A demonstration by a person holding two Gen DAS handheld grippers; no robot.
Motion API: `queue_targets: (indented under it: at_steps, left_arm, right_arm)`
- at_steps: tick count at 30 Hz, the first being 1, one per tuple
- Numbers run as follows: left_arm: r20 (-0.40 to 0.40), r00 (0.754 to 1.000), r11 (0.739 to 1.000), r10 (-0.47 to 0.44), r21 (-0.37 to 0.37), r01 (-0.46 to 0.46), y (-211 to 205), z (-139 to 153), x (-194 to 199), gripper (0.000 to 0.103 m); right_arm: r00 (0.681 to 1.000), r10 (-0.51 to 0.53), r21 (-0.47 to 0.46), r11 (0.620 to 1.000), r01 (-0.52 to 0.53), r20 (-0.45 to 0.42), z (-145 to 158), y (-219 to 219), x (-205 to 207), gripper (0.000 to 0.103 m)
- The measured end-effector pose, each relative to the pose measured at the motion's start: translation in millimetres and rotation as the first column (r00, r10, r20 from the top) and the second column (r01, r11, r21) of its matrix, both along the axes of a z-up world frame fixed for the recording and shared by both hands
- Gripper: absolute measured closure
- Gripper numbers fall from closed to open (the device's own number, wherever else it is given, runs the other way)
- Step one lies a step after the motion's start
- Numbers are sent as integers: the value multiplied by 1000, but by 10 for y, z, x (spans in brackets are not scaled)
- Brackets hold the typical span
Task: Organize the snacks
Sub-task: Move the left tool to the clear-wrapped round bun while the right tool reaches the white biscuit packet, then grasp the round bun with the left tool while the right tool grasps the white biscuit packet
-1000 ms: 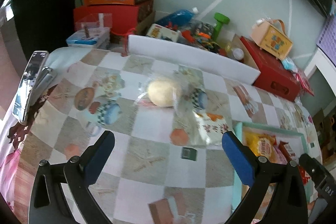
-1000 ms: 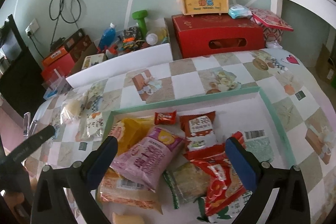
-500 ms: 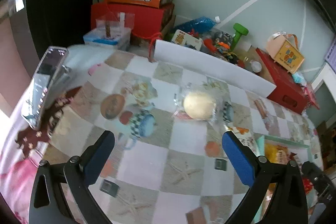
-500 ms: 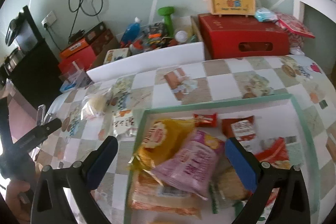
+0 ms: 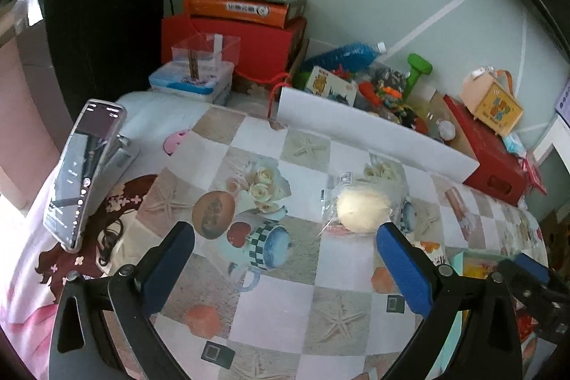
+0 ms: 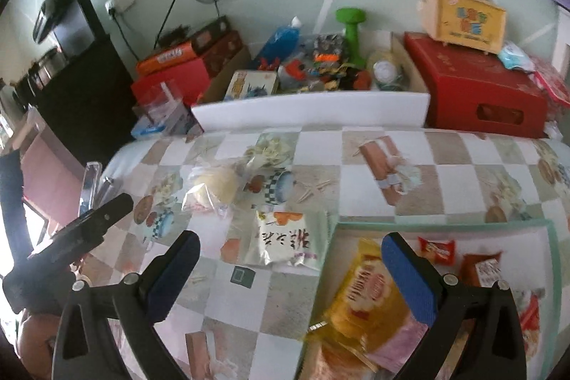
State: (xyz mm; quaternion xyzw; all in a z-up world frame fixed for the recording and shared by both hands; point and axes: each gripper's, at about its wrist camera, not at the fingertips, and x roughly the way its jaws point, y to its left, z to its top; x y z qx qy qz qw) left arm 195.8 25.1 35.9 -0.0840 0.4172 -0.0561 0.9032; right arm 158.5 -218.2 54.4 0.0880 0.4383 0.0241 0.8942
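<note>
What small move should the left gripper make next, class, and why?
Probably ease the left gripper forward and rightward toward the wrapped bun: its jaws are open and empty, and the bun lies on the tablecloth outside the tray, just beyond its right finger.

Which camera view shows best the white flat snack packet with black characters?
The right wrist view: the white flat snack packet with black characters lies whole on the checked tablecloth, unobstructed. In the left wrist view, the left claw's finger hides nearly all of it.
</note>
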Motion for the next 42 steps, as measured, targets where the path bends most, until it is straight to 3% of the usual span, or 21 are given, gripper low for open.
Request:
queue_targets:
  at_steps: [9, 18, 27, 29, 31, 37, 42]
  left_arm:
    - [-100, 987, 987, -128, -111, 117, -45, -29, 365, 1]
    - [-192, 944, 963, -269, -57, 262, -510, -152, 721, 1]
    - [-247, 930, 962, -272, -43, 270, -730, -409, 954, 1]
    - [-253, 928, 961, -273, -32, 274, -781, -431, 981, 4]
    - [-262, 928, 963, -264, -23, 267, -814, -457, 1001, 20]
    - [-262, 930, 966, -257, -37, 256, -777, -456, 960, 32]
    - [-271, 936, 974, -224, -40, 221, -654, -453, 855, 34]
  right_arm:
    - [987, 62, -40, 997, -68, -146, -308, 190, 397, 1]
    - [969, 79, -54, 994, -93, -233, -531, 269, 661, 15]
    - [958, 85, -96, 989, -115, -275, -672, 327, 819, 18]
    - [956, 86, -121, 985, -124, -281, -693, 357, 846, 18]
    - [954, 86, -131, 983, -129, -288, -716, 372, 858, 18]
    - [950, 90, -165, 976, -144, -300, -757, 420, 861, 19]
    - [936, 118, -164, 970, -180, -331, -779, 514, 818, 21]
